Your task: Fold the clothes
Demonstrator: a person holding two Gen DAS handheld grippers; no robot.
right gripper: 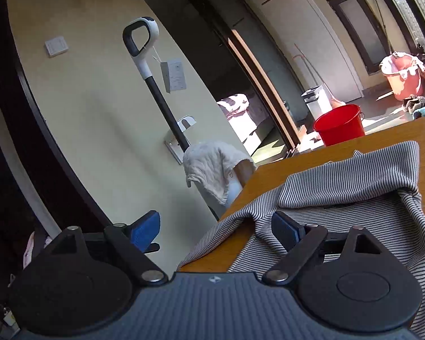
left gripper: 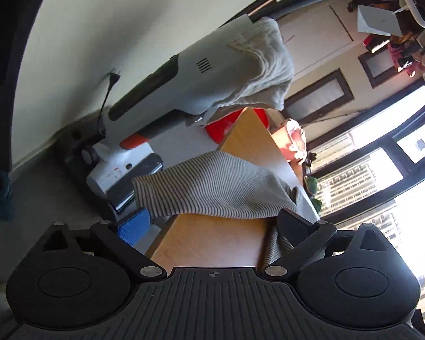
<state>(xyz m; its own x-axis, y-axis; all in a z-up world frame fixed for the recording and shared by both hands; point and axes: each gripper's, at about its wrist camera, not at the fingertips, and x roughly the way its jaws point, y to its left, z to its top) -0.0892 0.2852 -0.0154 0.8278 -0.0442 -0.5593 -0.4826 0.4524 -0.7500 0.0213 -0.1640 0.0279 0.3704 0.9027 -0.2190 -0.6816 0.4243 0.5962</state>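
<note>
A: We see the striped garment (right gripper: 354,187) bunched at the tabletop's (right gripper: 272,181) near corner, one fold drooping over the near edge.

B: Our right gripper (right gripper: 215,232) has its jaws apart, holding nothing, one pad above the cloth, the other off the table's edge.

A: Our left gripper (left gripper: 212,223) is spread wide too, empty. Beyond the tabletop we see a red bucket (right gripper: 340,124) and a floor washer (right gripper: 144,45) with a white towel (right gripper: 212,164) draped over it.
</note>
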